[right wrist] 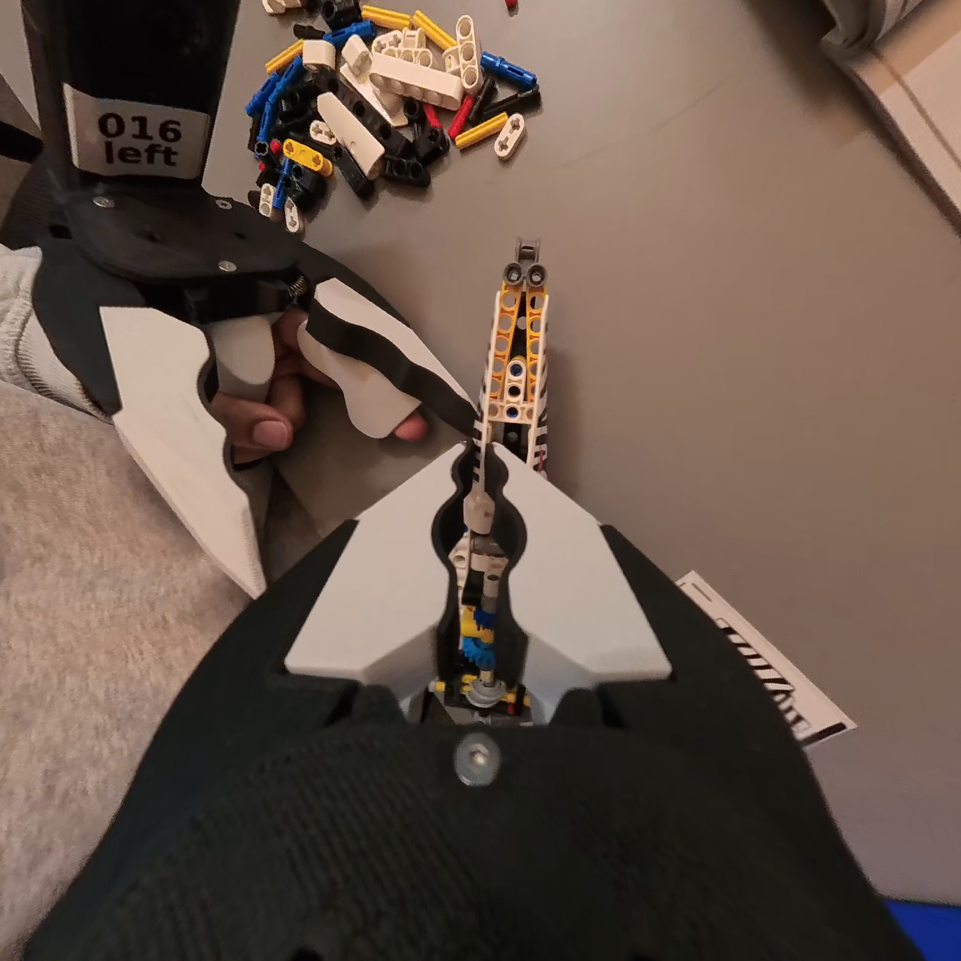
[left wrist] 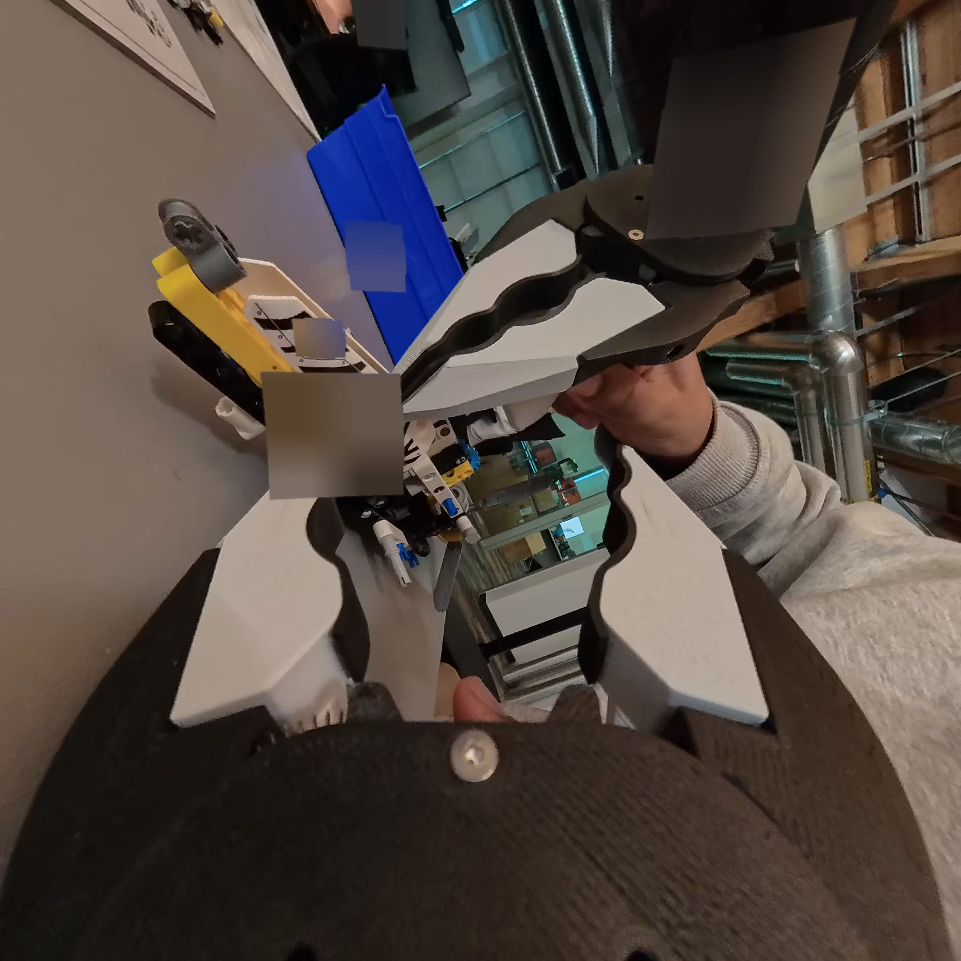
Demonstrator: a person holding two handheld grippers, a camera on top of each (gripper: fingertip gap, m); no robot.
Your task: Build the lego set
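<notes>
Grey tabletop (right wrist: 728, 312) fills most of the right wrist view. Blue plastic bin (left wrist: 374, 208) stands upper centre of the left wrist view. Metal ducting (left wrist: 832, 374) and wooden framing (left wrist: 931, 130) occupy the right edge there.

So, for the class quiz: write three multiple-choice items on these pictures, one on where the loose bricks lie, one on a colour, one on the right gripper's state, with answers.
1. Where is the heap of loose small plastic bricks? A in a blue bin; B on the grey tabletop; C on a striped sheet.
2. What colour are the two long holed beams in the striped white brick model? A green; B red; C yellow-orange.
3. The black-and-white right gripper is: A shut on the model; B wide open; C lying flat on the table.

Answers: B, the heap rests straight on bare tabletop; C, both beams show yellow-orange between the white side panels; A, its fingers clamp the model's near end.
</notes>
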